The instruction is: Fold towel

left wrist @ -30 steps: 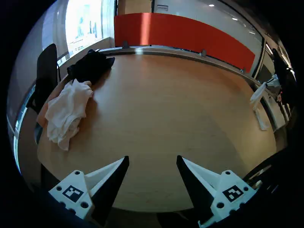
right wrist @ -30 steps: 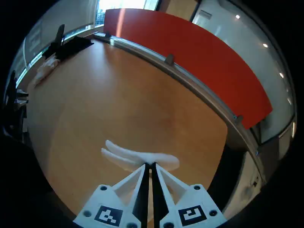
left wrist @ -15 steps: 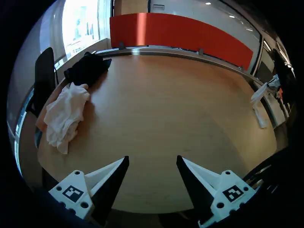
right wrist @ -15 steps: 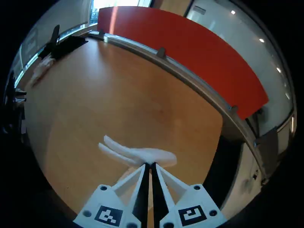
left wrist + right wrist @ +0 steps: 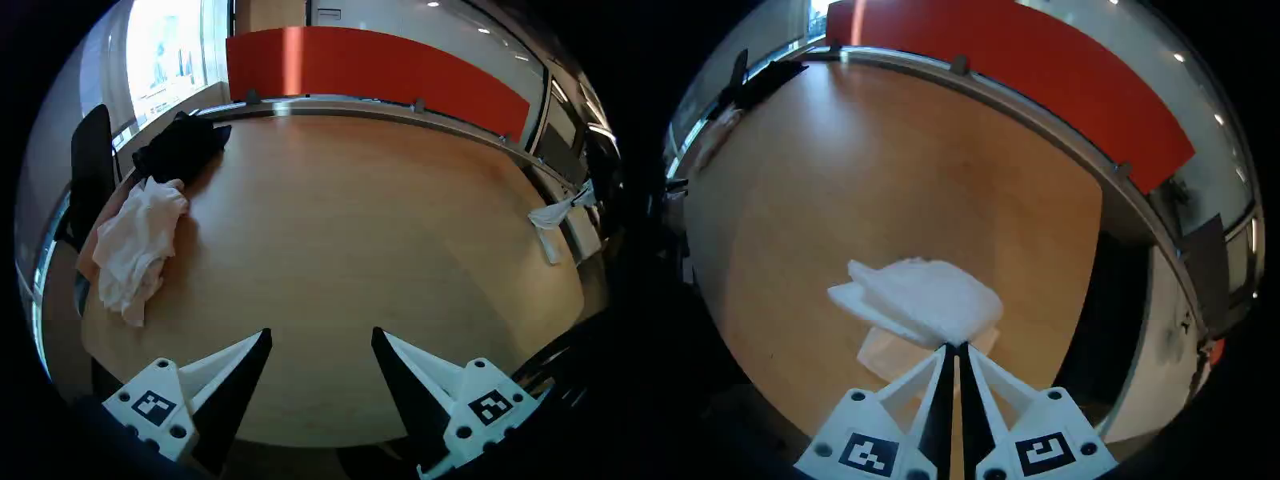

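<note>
Towel (image 5: 920, 300), white and thin, bunches in soft layers right at the tips of the right gripper (image 5: 952, 346), whose fingers are clenched on one edge of it. The rest spreads forward and to the left in the right gripper view. It looks lifted off the bench (image 5: 880, 160), with a paler patch below it that could be a trailing part or only its shadow; I cannot tell which. Such cloth should be light and limp: it will sag from any single hold, drape instead of keeping a crease, and slide easily on the smooth wood, so a fold likely needs a second hold on a free corner or edge, away from the pinched one. The left gripper (image 5: 320, 332) hovers over the near side of the bench with its fingers spread wide and nothing between them. In the left gripper view a small white shape at the far right edge of the bench is probably this towel (image 5: 552, 214), well apart from those fingers. Off to the left lie a crumpled white cloth (image 5: 136, 240) and, just beyond and touching it, a black cloth (image 5: 180, 148). A red panel (image 5: 376, 68) runs behind the bench.
</note>
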`<action>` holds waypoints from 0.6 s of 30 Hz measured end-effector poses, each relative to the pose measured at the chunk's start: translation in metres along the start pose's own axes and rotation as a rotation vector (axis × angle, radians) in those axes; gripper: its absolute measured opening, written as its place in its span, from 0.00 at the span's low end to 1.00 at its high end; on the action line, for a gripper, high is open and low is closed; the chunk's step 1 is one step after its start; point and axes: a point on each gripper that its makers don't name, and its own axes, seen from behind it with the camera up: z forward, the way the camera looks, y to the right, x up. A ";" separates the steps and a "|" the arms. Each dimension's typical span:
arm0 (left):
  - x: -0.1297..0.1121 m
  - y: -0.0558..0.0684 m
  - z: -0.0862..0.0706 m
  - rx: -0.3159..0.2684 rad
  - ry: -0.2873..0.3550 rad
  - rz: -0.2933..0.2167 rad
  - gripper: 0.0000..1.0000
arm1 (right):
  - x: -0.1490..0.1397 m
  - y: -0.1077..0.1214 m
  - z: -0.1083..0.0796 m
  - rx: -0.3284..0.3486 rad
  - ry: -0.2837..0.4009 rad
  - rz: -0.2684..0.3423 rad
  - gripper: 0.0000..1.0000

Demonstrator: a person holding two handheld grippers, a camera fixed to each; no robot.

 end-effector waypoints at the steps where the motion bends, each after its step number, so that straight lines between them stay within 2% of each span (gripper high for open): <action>1: -0.001 0.000 0.000 0.001 -0.001 0.002 0.93 | -0.008 0.000 0.002 0.000 -0.009 0.009 0.04; 9: -0.005 0.000 -0.003 0.006 -0.008 0.023 0.93 | -0.060 -0.004 0.020 -0.003 -0.069 0.081 0.04; 18: -0.008 -0.001 -0.005 0.016 -0.015 0.040 0.93 | -0.083 -0.004 0.030 -0.005 -0.091 0.131 0.04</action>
